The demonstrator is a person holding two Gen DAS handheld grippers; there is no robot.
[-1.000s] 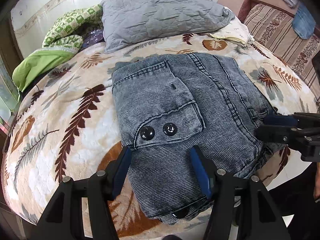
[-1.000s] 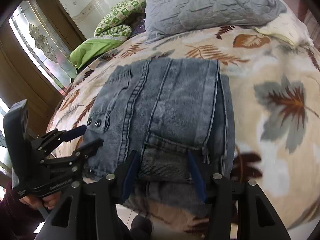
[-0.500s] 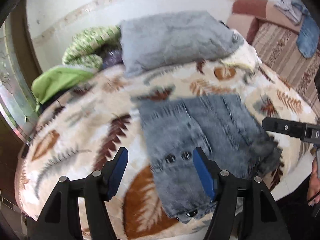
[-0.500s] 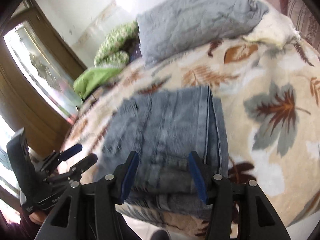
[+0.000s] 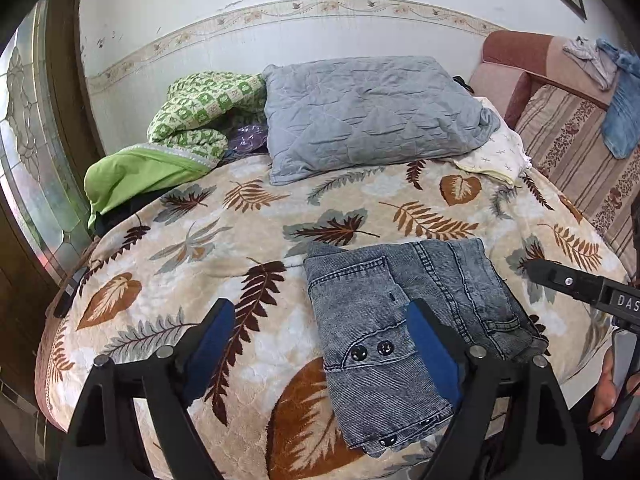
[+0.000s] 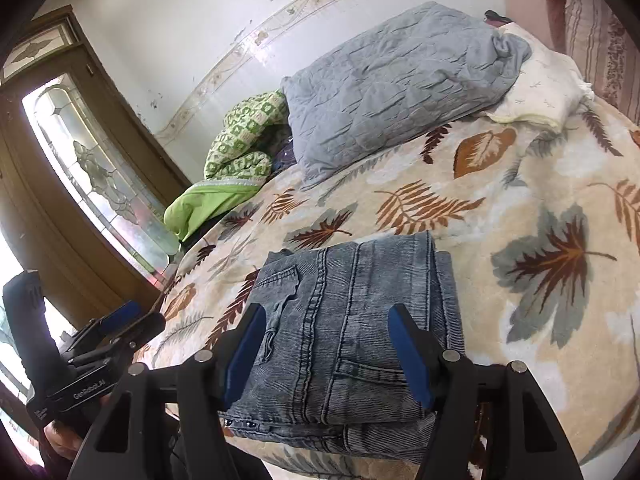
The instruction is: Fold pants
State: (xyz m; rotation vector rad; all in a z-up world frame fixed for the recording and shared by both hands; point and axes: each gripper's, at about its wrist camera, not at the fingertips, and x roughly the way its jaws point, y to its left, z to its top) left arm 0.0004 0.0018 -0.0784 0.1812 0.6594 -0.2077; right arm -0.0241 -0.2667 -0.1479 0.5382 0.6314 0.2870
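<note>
Left wrist view: the folded grey-blue denim pants (image 5: 404, 320) were seen lying flat on the leaf-patterned beige blanket (image 5: 224, 240), while the left gripper (image 5: 324, 344) and right gripper (image 6: 328, 352), jaws just opened, were held spread and empty above them.

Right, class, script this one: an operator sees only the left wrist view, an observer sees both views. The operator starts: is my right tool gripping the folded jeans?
Observer: No. The right tool has just been opening; its pads stand apart and pinch nothing on the jeans.
Operator: Is the fold tidy at the near edge?
Observer: Not quite. A lower layer juts out beneath the top one.
Operator: How does my left tool look from outside?
Observer: The left tool has also just been opening. It is empty, off the jeans' left side, with a hand below it.
</note>
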